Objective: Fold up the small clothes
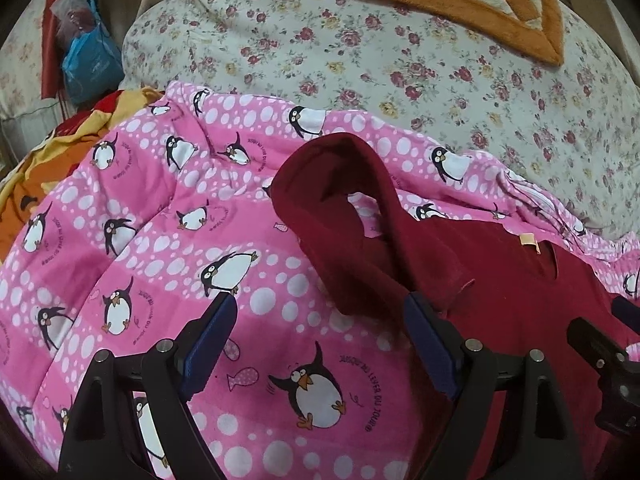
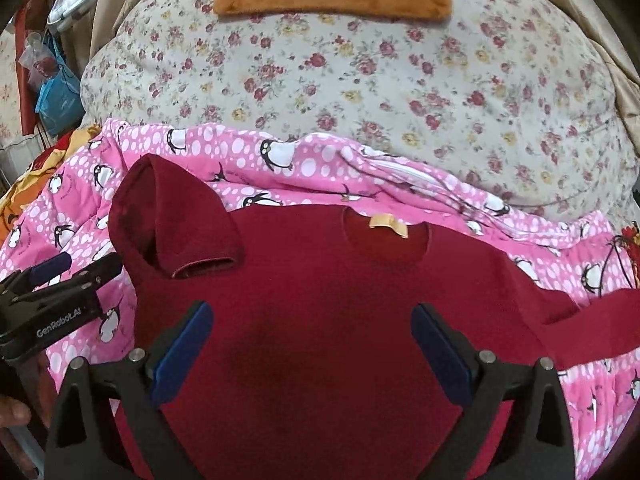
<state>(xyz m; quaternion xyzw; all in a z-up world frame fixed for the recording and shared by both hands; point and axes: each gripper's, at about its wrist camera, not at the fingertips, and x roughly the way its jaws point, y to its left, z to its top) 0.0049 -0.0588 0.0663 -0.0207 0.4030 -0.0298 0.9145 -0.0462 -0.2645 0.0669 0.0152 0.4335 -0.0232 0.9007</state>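
**Red top spread flat, one sleeve turned in, both grippers empty**

A small dark red top (image 2: 320, 280) is seen spread face-up on a pink penguin-print quilt (image 2: 280, 160), filling the centre and lower part of the right wrist view. Its neckline, marked by a pale label (image 2: 389, 225), is placed toward the top of the frame. The sleeve (image 2: 176, 224) at the left of that view is doubled back, its cuff resting on the chest panel; in the left wrist view the same sleeve (image 1: 340, 220) is seen standing up in a loose loop. The other sleeve (image 2: 592, 320) is stretched out toward the right edge.

The right gripper (image 2: 312, 348) is held over the body of the top with its fingers spread apart and nothing between them. The left gripper (image 1: 320, 344) is likewise released, held over the quilt beside the looped sleeve.

The fabric is judged to be light, soft and limp, probably a fleecy knit: no shape will be kept when it is lifted, and sagging is to be expected. A pinch is best taken at firmer edges: the cuff hem, the shoulder seam or the bottom hem. Care is needed so that the quilt beneath is not pinched along with it.
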